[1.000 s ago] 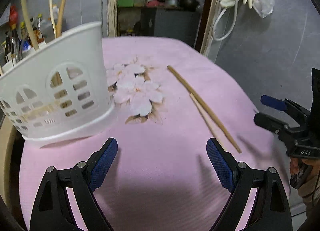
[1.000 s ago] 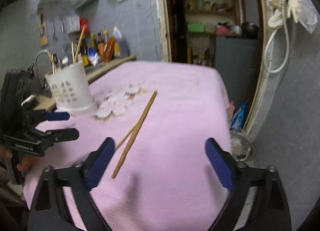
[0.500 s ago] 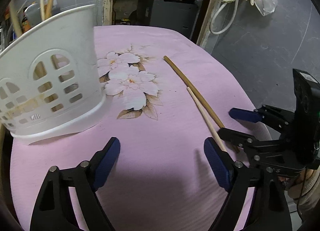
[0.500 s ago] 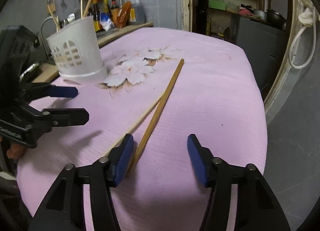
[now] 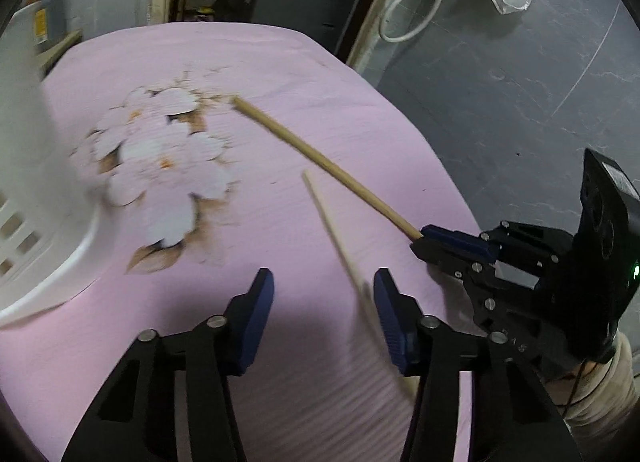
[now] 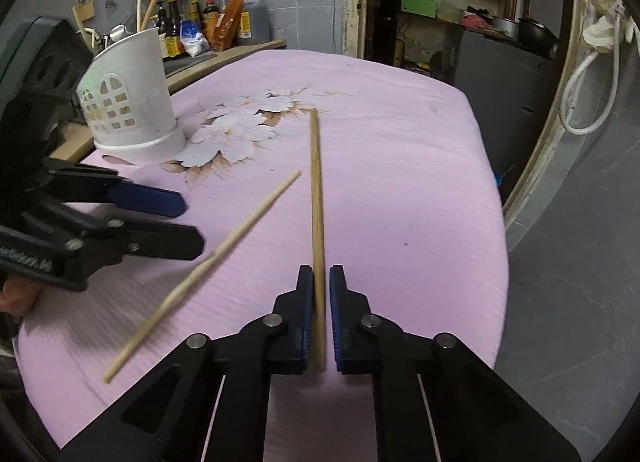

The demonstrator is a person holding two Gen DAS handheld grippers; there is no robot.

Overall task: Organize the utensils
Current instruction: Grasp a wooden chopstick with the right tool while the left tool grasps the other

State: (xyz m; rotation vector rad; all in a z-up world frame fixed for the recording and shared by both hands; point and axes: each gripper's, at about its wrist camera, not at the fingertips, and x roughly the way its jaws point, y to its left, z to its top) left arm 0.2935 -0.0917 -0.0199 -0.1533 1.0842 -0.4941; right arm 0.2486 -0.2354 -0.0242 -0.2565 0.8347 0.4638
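Note:
Two wooden chopsticks lie on the pink flowered tablecloth [image 6: 400,165]. My right gripper [image 6: 320,274] is shut on the near end of the darker chopstick [image 6: 316,189]; that chopstick [image 5: 320,159] and the right gripper [image 5: 424,238] also show in the left wrist view. The paler chopstick [image 6: 224,250] lies slanted to its left. My left gripper [image 5: 323,282] is open, its right finger beside the paler chopstick [image 5: 336,238], not gripping it. The left gripper [image 6: 188,221] shows at the left of the right wrist view. The white utensil basket [image 6: 132,101] stands at the far left and holds several sticks.
The basket's base [image 5: 36,254] fills the left edge of the left wrist view. The table drops off to a grey floor [image 6: 560,262] on the right. Bottles [image 6: 208,21] stand on a counter behind the basket.
My right gripper moved in and closed on the darker chopstick's near end. My left gripper moved right, away from the basket, narrowed, and now sits by the paler chopstick.

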